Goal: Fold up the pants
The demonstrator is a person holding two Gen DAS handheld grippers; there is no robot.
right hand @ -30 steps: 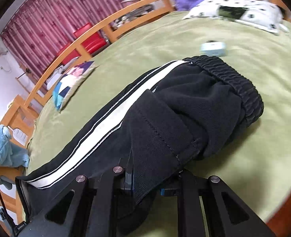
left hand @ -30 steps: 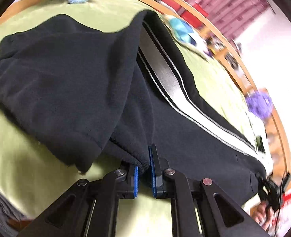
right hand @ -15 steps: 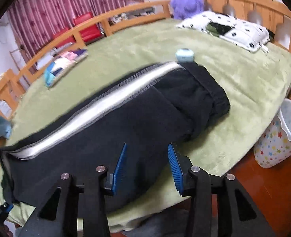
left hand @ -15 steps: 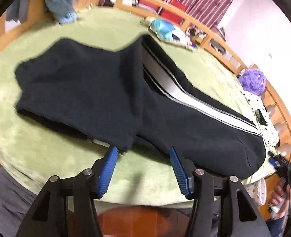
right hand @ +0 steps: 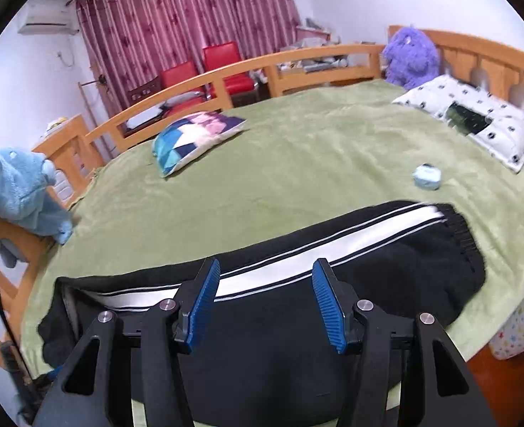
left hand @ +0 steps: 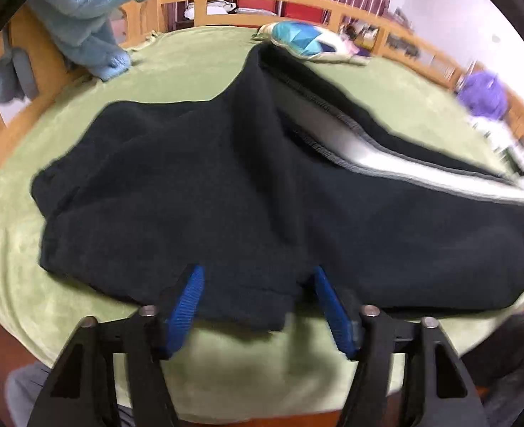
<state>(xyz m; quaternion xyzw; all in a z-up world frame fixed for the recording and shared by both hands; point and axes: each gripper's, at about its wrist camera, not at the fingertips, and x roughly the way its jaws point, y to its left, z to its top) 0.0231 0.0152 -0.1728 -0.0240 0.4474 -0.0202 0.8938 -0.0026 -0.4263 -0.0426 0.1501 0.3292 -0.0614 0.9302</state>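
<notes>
Both tongs stand wide open and hold nothing. Left gripper (left hand: 258, 306) has its blue ribbed pads (left hand: 185, 304) spread either side of a dark cuff at the near edge of the cloth; whether they touch it cannot be told through the blur. Right gripper (right hand: 265, 306) hovers, jaws apart, above the trouser body.

Largest in view is a wide bed covered by a green fleece blanket (right hand: 297, 178) inside a wooden rail. Across its near side lie the black fleece pants with a white side stripe (right hand: 333, 256), legs laid one over the other, elastic waistband toward the right.

By judgement, the lengthwise fold is done. Next, each gripper likely needs a fresh pinch on the cuff end, then a carry toward the waistband.

Smaller things well apart: a blue patchwork cushion (right hand: 194, 140), a spotted pillow (right hand: 475, 121), a small pale blue object (right hand: 427, 176).
</notes>
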